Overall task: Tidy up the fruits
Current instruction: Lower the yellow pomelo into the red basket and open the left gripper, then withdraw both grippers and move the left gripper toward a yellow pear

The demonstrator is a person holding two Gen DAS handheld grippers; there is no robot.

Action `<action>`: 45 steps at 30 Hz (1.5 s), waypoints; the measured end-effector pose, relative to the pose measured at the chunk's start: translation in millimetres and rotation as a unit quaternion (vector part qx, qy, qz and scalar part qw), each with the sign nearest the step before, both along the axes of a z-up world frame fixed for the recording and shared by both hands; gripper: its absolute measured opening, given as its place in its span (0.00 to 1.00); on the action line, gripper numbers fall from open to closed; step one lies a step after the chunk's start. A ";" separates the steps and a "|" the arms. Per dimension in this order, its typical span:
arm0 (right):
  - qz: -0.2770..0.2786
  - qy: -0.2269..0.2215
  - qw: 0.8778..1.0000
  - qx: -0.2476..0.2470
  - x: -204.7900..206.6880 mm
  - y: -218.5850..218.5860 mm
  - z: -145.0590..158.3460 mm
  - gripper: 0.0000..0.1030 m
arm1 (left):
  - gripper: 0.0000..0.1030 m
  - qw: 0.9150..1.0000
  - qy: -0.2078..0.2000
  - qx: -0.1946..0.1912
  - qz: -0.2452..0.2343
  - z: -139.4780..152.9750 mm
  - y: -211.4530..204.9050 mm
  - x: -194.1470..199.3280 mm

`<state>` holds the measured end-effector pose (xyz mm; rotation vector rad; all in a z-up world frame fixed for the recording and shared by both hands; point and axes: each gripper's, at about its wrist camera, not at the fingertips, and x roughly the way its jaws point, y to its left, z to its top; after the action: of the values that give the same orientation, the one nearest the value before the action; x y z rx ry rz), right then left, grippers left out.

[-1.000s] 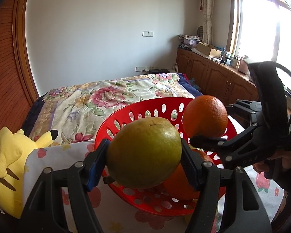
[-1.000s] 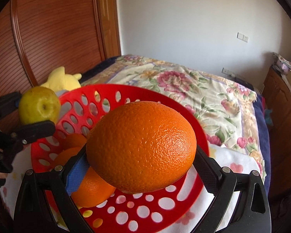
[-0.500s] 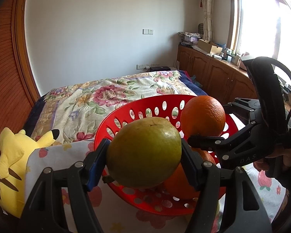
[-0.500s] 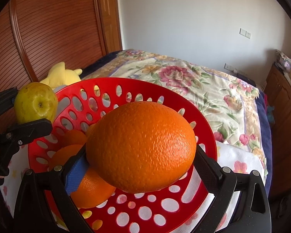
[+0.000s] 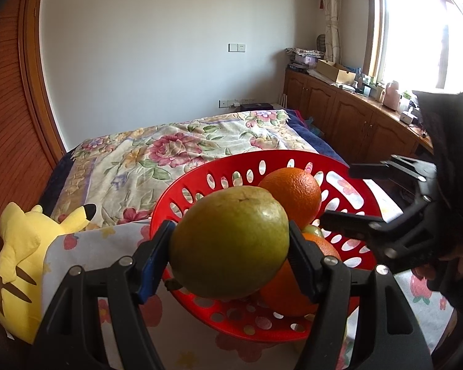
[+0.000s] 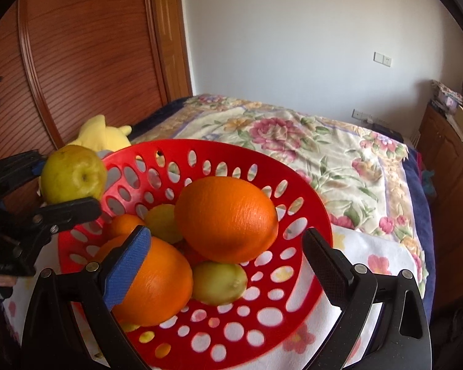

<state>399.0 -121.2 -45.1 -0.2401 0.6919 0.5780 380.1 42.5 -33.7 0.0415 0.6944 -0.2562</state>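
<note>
My left gripper (image 5: 230,252) is shut on a yellow-green pear (image 5: 230,242) and holds it above the near-left rim of the red perforated basket (image 5: 225,172). The pear also shows in the right wrist view (image 6: 72,174). My right gripper (image 6: 227,262) is open over the basket (image 6: 231,339). A large orange (image 6: 227,219) sits free between its spread fingers, on top of the other fruit. It also shows in the left wrist view (image 5: 291,192). Below it lie more oranges (image 6: 152,280) and yellow-green fruits (image 6: 219,282).
The basket stands on a white cloth with red flowers (image 5: 86,243). A yellow plush toy (image 5: 18,246) lies to the left of it. A flowered bedspread (image 6: 324,151) lies behind. A wooden wardrobe (image 6: 77,61) stands at the left, and low cabinets (image 5: 355,123) at the right.
My right gripper has opened and let go of the large orange, which now rests on the fruit in the basket. My left gripper still holds the pear in about the same place.
</note>
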 end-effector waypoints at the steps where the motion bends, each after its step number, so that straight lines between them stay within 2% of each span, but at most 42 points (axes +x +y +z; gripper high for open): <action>1: -0.001 -0.001 1.000 0.003 -2.3 -1.8 0.8 0.97 | 0.67 1.000 0.000 0.001 0.000 1.1 -1.5 0.9; 10: 0.003 -0.011 1.000 0.024 -37.4 -15.5 4.7 0.97 | 0.68 1.000 0.012 0.013 -0.004 2.2 -15.8 6.0; 17: 0.008 -0.025 0.999 0.025 -57.8 -17.4 9.0 0.97 | 0.68 0.999 0.050 0.008 0.010 -11.1 -14.6 14.0; 27: 0.003 -0.027 0.999 0.040 -74.1 -24.5 5.7 0.97 | 0.68 0.998 0.059 0.010 0.018 -9.7 -17.7 13.6; 30: 0.001 -0.025 0.999 0.046 -77.1 -27.0 5.1 0.97 | 0.70 0.999 0.025 0.010 0.021 1.9 -18.4 7.3; 31: 0.000 -0.025 0.999 0.047 -77.7 -27.7 5.0 0.97 | 0.73 0.999 0.016 0.015 0.029 6.7 -17.8 6.3; 37: -0.006 -0.020 0.998 0.052 -86.0 -31.1 3.0 0.97 | 0.74 1.000 -0.003 0.001 0.027 22.7 -11.6 -5.0; 45: -0.015 -0.025 0.998 0.057 -105.9 -37.9 -2.0 0.99 | 0.74 0.999 -0.036 -0.009 0.013 30.8 -9.4 -50.9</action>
<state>293.0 -159.1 -47.2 -0.1367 0.6115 0.5797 329.2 33.1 -2.9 0.0237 0.6209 -0.2351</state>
